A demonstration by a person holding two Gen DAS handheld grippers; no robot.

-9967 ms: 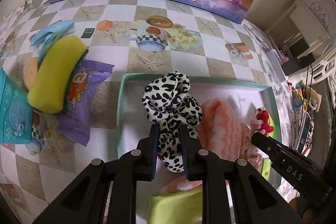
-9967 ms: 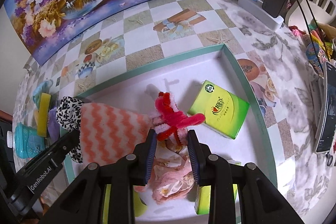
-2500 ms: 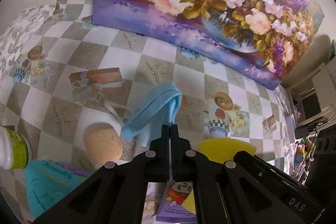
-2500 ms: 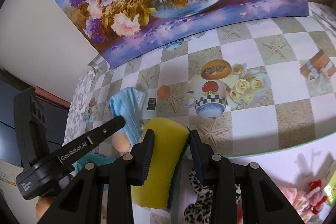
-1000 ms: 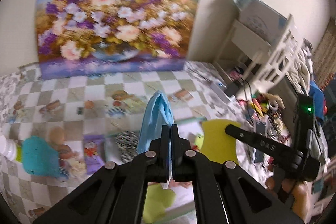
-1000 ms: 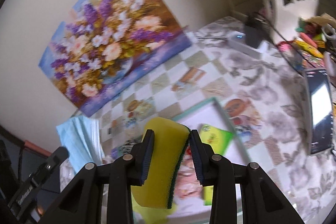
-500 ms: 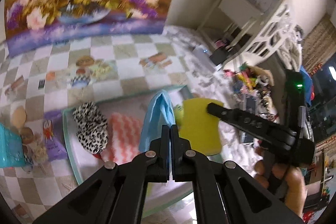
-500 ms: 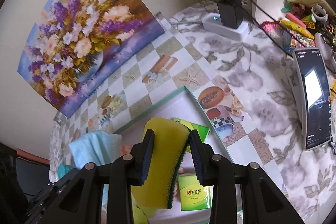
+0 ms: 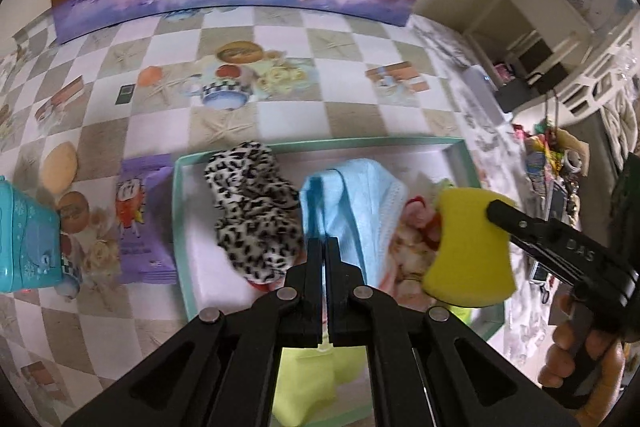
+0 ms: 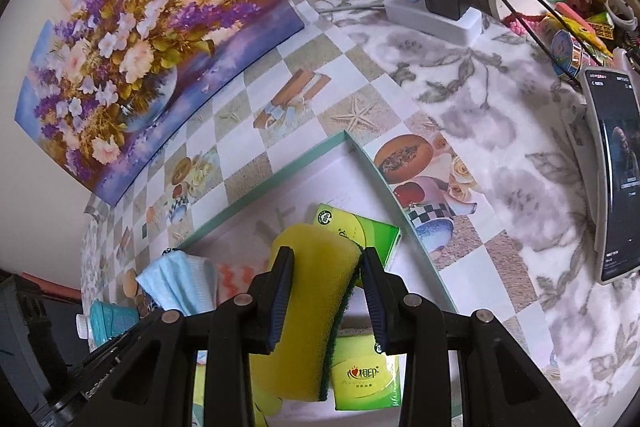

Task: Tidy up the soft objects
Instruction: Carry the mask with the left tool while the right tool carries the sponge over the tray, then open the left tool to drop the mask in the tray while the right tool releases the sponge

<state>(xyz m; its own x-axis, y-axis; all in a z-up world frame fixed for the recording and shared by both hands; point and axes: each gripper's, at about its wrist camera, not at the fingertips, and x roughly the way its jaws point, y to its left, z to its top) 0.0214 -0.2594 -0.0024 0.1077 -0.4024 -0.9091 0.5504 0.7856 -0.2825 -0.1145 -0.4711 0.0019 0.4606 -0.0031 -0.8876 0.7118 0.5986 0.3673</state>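
The left gripper (image 9: 323, 247) is clamped on the blue face mask (image 9: 356, 203) above the tray (image 9: 180, 227); the right gripper (image 10: 326, 275) squeezes the yellow sponge (image 10: 310, 315) between its jaws.

Left gripper (image 9: 324, 247) jaws pressed together; right gripper (image 10: 326, 267) jaws partly apart, both angled downward.

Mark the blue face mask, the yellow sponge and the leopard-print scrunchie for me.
blue face mask (image 9: 360, 199): left wrist view, on its pleated front.
yellow sponge (image 10: 312, 311): right wrist view, on its yellow face between the pads.
leopard-print scrunchie (image 9: 252, 211): left wrist view, on its gathered fabric.
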